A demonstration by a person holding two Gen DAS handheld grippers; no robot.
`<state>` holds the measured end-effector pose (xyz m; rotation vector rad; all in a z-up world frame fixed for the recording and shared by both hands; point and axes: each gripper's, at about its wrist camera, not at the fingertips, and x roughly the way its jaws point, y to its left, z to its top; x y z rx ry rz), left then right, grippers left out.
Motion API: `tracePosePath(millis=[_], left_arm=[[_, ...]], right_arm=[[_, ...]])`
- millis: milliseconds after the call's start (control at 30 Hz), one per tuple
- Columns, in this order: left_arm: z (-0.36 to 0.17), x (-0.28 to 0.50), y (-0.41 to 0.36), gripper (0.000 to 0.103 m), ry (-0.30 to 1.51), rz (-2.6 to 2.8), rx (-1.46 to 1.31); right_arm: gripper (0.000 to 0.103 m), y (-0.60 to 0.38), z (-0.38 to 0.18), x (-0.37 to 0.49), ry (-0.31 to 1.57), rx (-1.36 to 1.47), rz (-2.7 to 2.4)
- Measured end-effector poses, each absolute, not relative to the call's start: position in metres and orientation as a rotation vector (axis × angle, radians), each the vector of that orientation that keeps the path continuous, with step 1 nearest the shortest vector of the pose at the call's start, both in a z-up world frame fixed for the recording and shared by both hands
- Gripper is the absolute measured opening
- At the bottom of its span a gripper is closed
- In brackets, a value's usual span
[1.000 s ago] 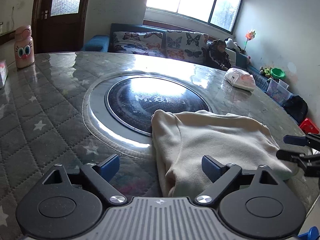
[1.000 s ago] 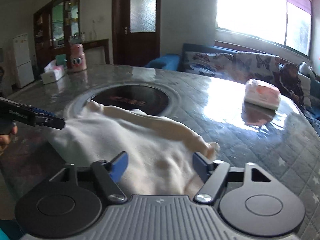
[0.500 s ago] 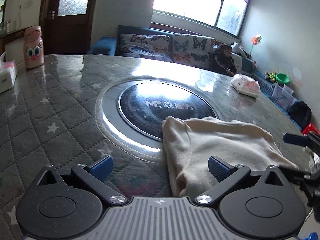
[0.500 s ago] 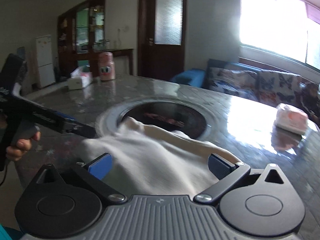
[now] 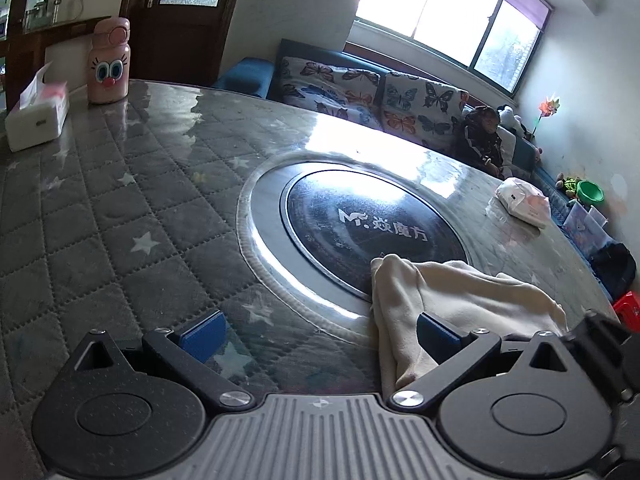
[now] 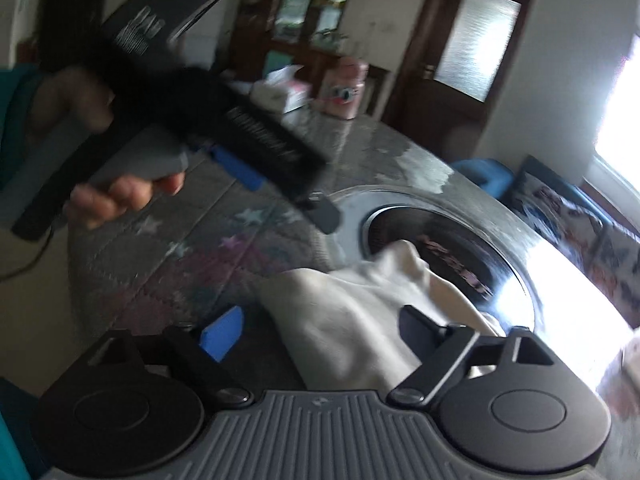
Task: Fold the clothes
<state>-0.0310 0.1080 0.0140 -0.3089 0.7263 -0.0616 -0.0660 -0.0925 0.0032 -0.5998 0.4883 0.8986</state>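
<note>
A folded cream garment [image 5: 460, 296] lies on the round table, its far corner over the dark glass hotplate [image 5: 368, 228]. My left gripper [image 5: 320, 334] is open and empty, hovering just left of the garment's near edge; its right finger overlaps the cloth in view. In the blurred right wrist view the same garment [image 6: 360, 312] lies just ahead of my right gripper [image 6: 320, 330], which is open and empty. The left gripper [image 6: 280, 184], held in a hand, shows up close at upper left there.
The table has a grey quilted star cover under glass [image 5: 120, 208]. A pink cartoon bottle [image 5: 109, 66] and a tissue box [image 5: 38, 114] stand at far left. A white and pink pack [image 5: 524, 200] lies at far right. A butterfly-print sofa [image 5: 360, 92] runs behind.
Both grippers pulled back from the garment and stayed open. The left view swung left and lower. The right gripper swung left and tilted, bringing the left gripper close in its view.
</note>
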Motion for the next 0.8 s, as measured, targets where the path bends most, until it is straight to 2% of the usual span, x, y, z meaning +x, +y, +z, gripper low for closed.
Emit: tracePosePath(millis=[133, 200, 267, 333, 400, 533, 800], left_arm=[[0.014, -0.03, 0.109, 0.103, 0.732, -0.081, -0.342], [0.013, -0.029, 0.111, 0.103, 0.739, -0.092, -0.371], [0.012, -0.027, 0.112, 0.103, 0.749, -0.106, -0.414], [0.011, -0.024, 0.114, 0.103, 0.76, -0.124, -0.462], [0.01, -0.022, 0.114, 0.103, 0.768, -0.141, -0.508], [0.007, -0.015, 0.113, 0.103, 0.797, -0.19, -0.625], [-0.011, 0.008, 0.102, 0.101, 0.891, -0.267, -0.859]], right_arm=[[0.058, -0.078, -0.001, -0.064, 0.513, -0.635, 0.929], [0.053, -0.073, -0.004, -0.065, 0.51, -0.669, 0.922], [0.042, -0.069, -0.006, -0.067, 0.494, -0.705, 0.914], [0.024, -0.068, -0.007, -0.068, 0.484, -0.71, 0.904], [0.016, -0.07, -0.003, -0.066, 0.486, -0.679, 0.901], [0.011, -0.088, 0.016, -0.055, 0.508, -0.531, 0.893], [0.01, -0.117, 0.038, -0.052, 0.498, -0.377, 0.9]])
